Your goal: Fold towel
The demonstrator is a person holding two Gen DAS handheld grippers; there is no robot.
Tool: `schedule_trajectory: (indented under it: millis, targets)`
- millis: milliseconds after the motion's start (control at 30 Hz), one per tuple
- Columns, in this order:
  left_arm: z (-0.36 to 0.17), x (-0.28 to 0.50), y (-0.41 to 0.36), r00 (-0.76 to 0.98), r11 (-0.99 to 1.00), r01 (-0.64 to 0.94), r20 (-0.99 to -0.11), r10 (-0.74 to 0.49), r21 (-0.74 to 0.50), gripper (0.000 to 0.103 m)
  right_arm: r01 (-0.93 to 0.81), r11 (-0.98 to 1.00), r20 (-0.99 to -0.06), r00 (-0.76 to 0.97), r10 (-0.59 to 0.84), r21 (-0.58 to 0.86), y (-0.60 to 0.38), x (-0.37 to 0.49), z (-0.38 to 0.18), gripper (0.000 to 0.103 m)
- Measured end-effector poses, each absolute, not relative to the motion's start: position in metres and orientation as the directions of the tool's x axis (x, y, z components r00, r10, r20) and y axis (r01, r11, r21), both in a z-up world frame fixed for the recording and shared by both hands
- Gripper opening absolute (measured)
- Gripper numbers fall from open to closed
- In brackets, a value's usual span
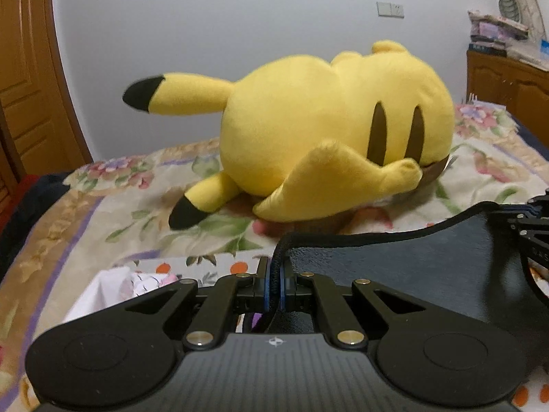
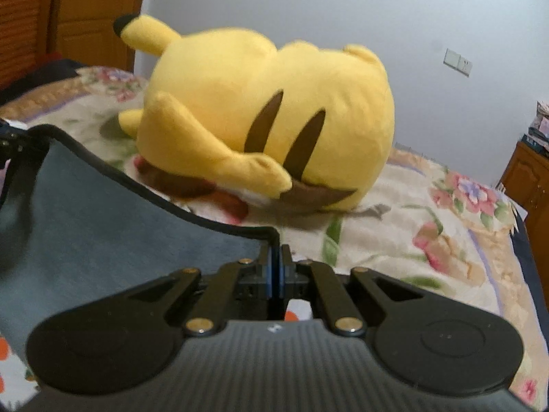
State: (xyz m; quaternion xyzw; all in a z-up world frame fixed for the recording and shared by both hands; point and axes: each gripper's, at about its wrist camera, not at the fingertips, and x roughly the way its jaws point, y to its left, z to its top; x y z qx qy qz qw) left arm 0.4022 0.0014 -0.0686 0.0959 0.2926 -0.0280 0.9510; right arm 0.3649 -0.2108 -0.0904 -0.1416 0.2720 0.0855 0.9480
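A dark grey-blue towel (image 1: pixel 411 267) with a black hem hangs stretched between my two grippers above the bed. My left gripper (image 1: pixel 276 267) is shut on the towel's left corner. My right gripper (image 2: pixel 276 257) is shut on the towel's (image 2: pixel 103 226) right corner. The right gripper also shows at the right edge of the left wrist view (image 1: pixel 525 219), and the left gripper at the left edge of the right wrist view (image 2: pixel 10 140). The towel's lower part is hidden behind the gripper bodies.
A big yellow plush toy (image 1: pixel 326 130) lies on the floral bedspread (image 1: pixel 85 213) just beyond the towel; it also shows in the right wrist view (image 2: pixel 267 123). A white cloth (image 1: pixel 113 288) lies lower left. Wooden door (image 1: pixel 27 68) left, wooden cabinet (image 1: pixel 507 82) right, white wall behind.
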Motion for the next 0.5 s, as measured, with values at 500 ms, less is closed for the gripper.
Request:
schedule_trajectory:
  millis: [500]
  targets:
    - [-0.102,0.41,0.001,0.792,0.973,0.118,-0.609,0.027,0.197,0.013,-0.227,0.96,-0.591,0.802,0.087,-0.167,-0.213,0.363,-0.109,0.008]
